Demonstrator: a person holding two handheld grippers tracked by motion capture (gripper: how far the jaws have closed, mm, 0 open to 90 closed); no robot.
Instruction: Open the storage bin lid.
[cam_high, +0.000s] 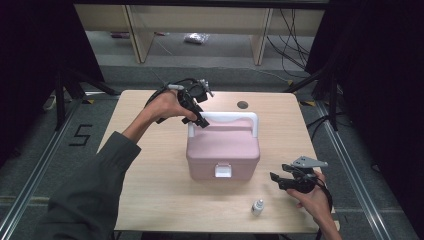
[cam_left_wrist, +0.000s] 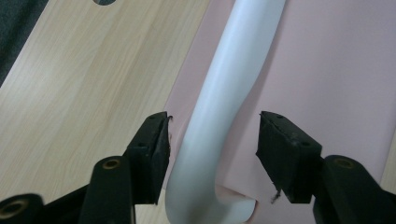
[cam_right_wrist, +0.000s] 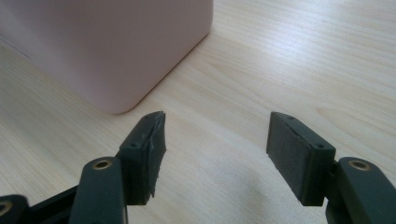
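LEFT: left gripper (cam_high: 199, 119) fingers wide, straddling white handle (cam_left_wrist: 219, 121) at far-left corner of pink storage box (cam_high: 223, 150), no contact | RIGHT: right gripper (cam_high: 276, 178) fingers wide, empty, right of box | RISK: off-centre closure may slip off handle bend, tilting box on worktop (cam_high: 150, 170) toward small white bottle (cam_high: 257, 207).

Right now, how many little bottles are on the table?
1. The small white bottle stands near the front edge of the table, in front of the pink box and a bit to its right. Others could be hidden inside the closed box.
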